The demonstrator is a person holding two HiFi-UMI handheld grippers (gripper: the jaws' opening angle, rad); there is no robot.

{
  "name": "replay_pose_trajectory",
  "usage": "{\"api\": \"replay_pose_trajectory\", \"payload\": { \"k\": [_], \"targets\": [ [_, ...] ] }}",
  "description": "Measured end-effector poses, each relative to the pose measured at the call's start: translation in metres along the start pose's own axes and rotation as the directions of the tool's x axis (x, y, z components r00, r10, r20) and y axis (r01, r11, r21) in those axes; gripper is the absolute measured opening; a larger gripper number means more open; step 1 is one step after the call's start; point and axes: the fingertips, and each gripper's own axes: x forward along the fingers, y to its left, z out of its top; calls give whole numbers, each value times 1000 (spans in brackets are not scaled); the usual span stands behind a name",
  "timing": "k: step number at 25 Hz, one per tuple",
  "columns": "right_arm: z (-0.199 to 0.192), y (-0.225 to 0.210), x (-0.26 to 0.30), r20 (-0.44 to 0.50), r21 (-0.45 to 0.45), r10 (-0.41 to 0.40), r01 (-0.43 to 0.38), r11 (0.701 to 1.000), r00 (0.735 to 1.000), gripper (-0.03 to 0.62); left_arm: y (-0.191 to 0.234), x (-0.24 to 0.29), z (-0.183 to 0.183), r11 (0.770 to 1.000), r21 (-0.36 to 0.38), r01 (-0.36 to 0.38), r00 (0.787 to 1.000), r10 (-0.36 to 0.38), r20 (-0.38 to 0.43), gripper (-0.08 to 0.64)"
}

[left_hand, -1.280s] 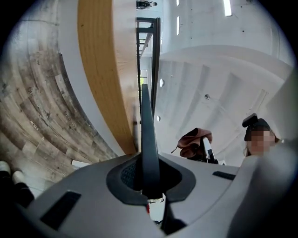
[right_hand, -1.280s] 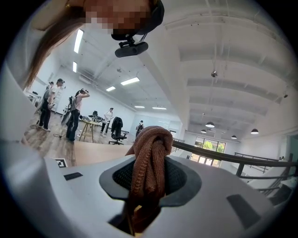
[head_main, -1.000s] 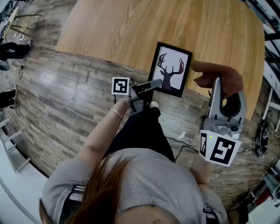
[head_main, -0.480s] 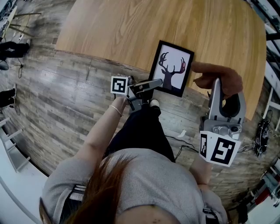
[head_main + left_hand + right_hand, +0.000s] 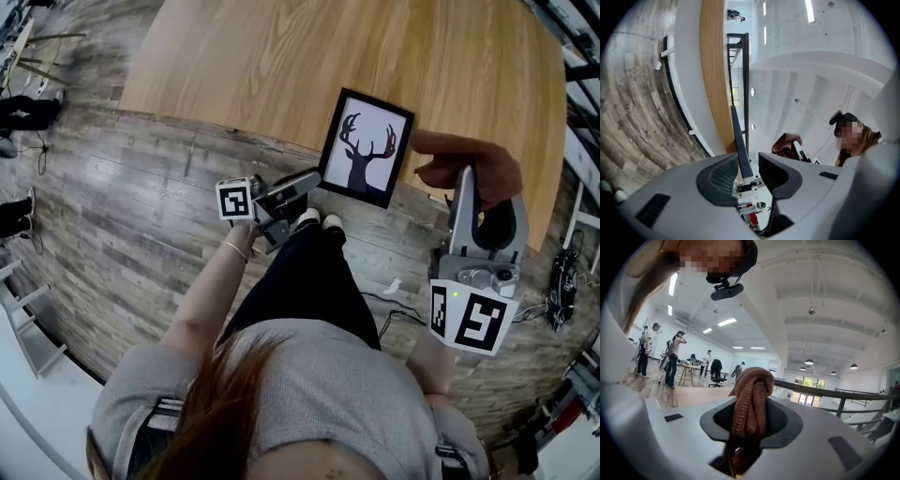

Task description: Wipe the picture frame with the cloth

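Tabletop [image 5: 281,56]: light wood, its curved edge toward you | On it: frame [image 5: 367,147], black, deer print facing up at you | Place: near edge, its lower end jutting past the rim

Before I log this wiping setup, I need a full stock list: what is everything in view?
picture frame: one, black, dark deer on white, at the table's near edge.
cloth: one, reddish brown, bunched between the jaws of the right hand-held gripper.
table: one, light wood, ahead of the person.
floor: grey wood planks, all round the table.
paper scrap: one, white, on the floor by the person's legs.
bystanders: several, far off at desks, right gripper view.
left hand-held gripper: one, grey, jaws have just been opening, frame's edge in the gap, not gripped.
right hand-held gripper: one, grey, shut on the cloth.
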Motion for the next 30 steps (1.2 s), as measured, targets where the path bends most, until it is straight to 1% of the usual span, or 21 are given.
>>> {"api": "replay_pose_trajectory", "payload": {
  "k": [3,5,6,8,11,14,17,20,22,24,25,26,28,30],
  "targets": [
    [9,-1,-6,13,-7,-21,21,1000,1000,133,-10,-5,1,999,45,2,1000,-1,-14,118],
    [15,1,-13,23,-9,-26,26,1000,999,133,-13,-12,-2,998,69,-12,1000,14,-27,118],
    [18,3,-16,28,-11,-27,27,1000,999,133,-13,-16,-3,998,67,-21,1000,22,-20,118],
    [19,3,-21,33,-10,-33,33,999,999,133,-9,-19,-2,999,40,-33,999,33,10,118],
    [21,1,-26,34,-5,-48,48,999,998,133,-2,-8,5,1000,-3,-17,998,17,54,118],
    [23,7,-35,32,-6,-57,57,998,998,133,-3,-2,14,1000,-3,-12,995,12,94,118],
    [22,10,-39,25,-8,-65,66,998,998,133,-2,4,10,1000,4,-15,997,15,71,118],
    [21,12,-37,22,-3,-67,67,998,998,133,0,5,3,999,19,-44,999,44,11,118],
    [22,15,-34,20,-4,-60,60,998,998,133,5,0,-1,995,65,-69,996,72,-50,118],
    [22,14,-32,18,-7,-56,56,998,998,133,10,-5,-1,989,114,-91,991,101,-85,118],
    [22,12,-31,19,-6,-57,57,998,998,133,9,-5,-1,989,113,-92,991,102,-86,118],
    [22,11,-31,19,-4,-58,58,998,998,133,6,-4,-1,992,95,-87,992,95,-77,118],
    [21,8,-29,20,1,-56,56,998,998,133,-1,-3,2,997,50,-67,996,69,-48,118],
    [20,8,-27,18,3,-52,52,999,998,133,-6,-2,4,999,29,-37,999,38,-35,118]
  ]
}}
